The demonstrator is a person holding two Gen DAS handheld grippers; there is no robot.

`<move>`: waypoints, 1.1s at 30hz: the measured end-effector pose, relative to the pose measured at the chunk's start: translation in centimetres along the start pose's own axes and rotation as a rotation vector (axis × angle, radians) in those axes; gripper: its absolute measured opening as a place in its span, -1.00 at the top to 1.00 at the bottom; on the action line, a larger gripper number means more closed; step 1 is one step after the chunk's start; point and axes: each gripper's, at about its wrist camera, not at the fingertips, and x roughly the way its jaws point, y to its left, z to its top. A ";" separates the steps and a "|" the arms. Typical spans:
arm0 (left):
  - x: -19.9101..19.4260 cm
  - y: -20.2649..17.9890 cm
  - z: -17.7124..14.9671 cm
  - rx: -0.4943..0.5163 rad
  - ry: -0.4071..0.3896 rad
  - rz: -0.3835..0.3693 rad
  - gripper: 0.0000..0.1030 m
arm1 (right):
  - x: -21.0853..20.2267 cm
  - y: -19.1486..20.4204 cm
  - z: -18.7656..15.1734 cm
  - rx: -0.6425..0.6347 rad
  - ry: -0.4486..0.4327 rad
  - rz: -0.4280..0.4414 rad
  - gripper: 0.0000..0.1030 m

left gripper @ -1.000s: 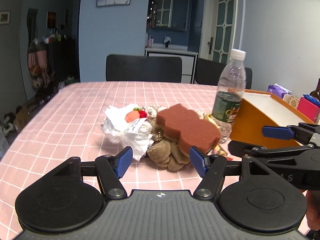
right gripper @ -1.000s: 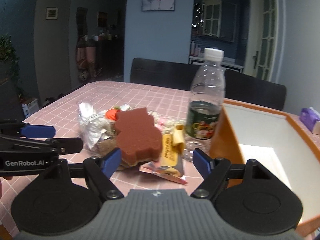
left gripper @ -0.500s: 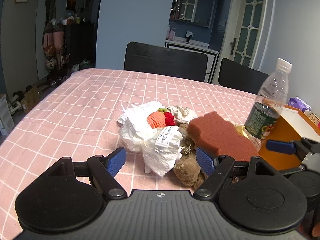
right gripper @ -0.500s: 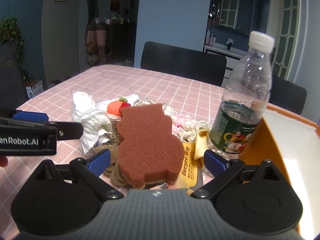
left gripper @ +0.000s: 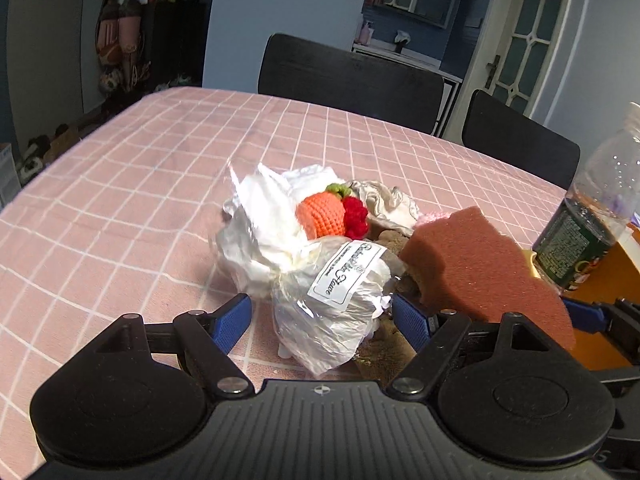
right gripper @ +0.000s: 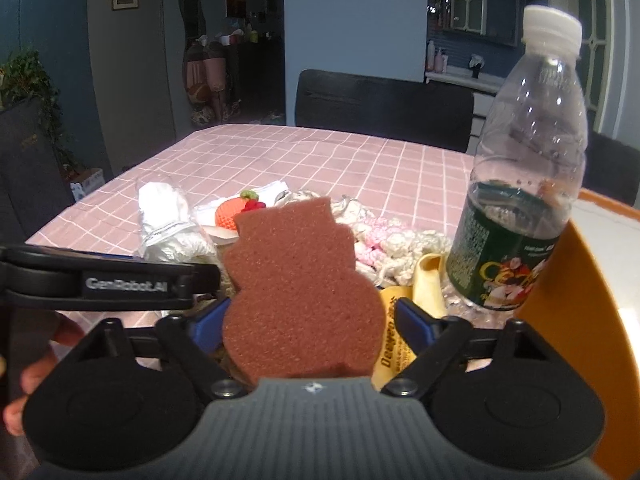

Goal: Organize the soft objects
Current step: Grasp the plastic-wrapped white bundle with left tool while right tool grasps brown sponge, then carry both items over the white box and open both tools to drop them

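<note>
A pile of soft things lies on the pink checked tablecloth. On top is a brown bear-shaped sponge. My right gripper has the sponge between its blue pads and its jaws are closing; a sliver of yellow still shows beside the right pad. My left gripper stands open around a clear packet with a white label, its pads apart from it. Behind the packet are crumpled white plastic and an orange crochet toy. A brown plush lies under the sponge.
A plastic bottle stands right of the pile, against an orange box with a white inside. A yellow packet and pink-white knitted stuff lie by the bottle. Two black chairs stand behind the table. A person's hand holds the left gripper.
Both grippers came forward and down to the pile. The left one swung off the sponge onto the labelled packet. The right one now straddles the sponge, its jaws narrower than half a second ago.
</note>
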 end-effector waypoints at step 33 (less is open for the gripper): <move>-13.7 1.7 -2.3 0.154 -0.133 -0.082 0.17 | -8.4 1.8 -0.9 0.006 -0.094 -0.016 -0.47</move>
